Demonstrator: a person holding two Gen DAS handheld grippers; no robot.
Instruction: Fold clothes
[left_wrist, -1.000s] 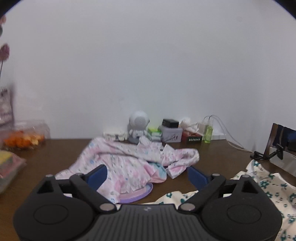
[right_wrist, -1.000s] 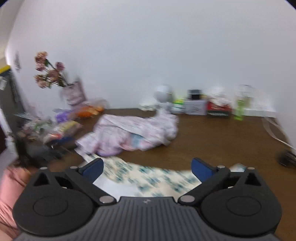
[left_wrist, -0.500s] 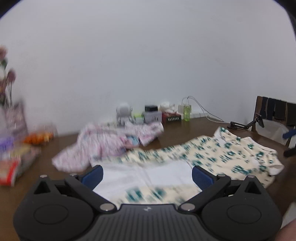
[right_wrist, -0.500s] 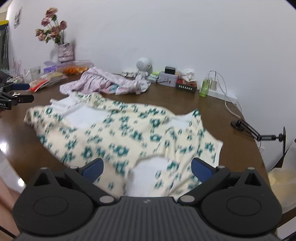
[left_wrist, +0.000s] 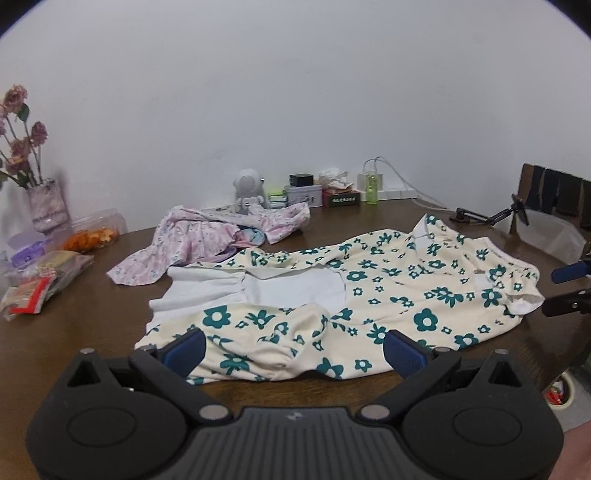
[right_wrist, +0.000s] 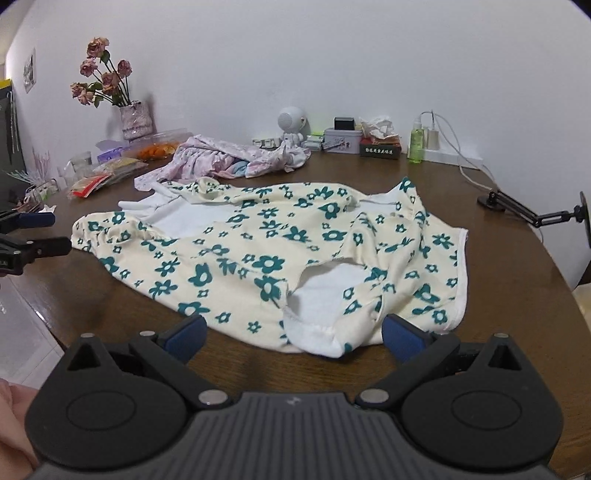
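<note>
A cream garment with teal flowers (left_wrist: 369, 291) (right_wrist: 266, 254) lies spread across the brown round table (left_wrist: 74, 332) (right_wrist: 517, 314), with white lining showing in places. My left gripper (left_wrist: 293, 349) stands open above the garment's near hem, its blue pads wide apart and nothing between them. At the other end, my right gripper (right_wrist: 291, 338) hovers open over a white-lined sleeve edge. Each gripper's blue fingertips show in the other's view, the right (left_wrist: 567, 286) at the far right edge, the left (right_wrist: 33, 230) at the far left edge.
A crumpled pink garment (left_wrist: 207, 240) (right_wrist: 229, 160) lies behind the floral one. Along the wall stand a small white robot figure (right_wrist: 291, 123), a tin, a tissue box, a green bottle (right_wrist: 416, 142) and cables. Flowers in a vase (right_wrist: 135, 118) and snack packets sit left; a phone arm (right_wrist: 532, 214) sits right.
Both grippers have pulled back from the pink pile toward the table's near edges. The floral garment, bunched and partly hidden a second ago, now lies spread out between them.
</note>
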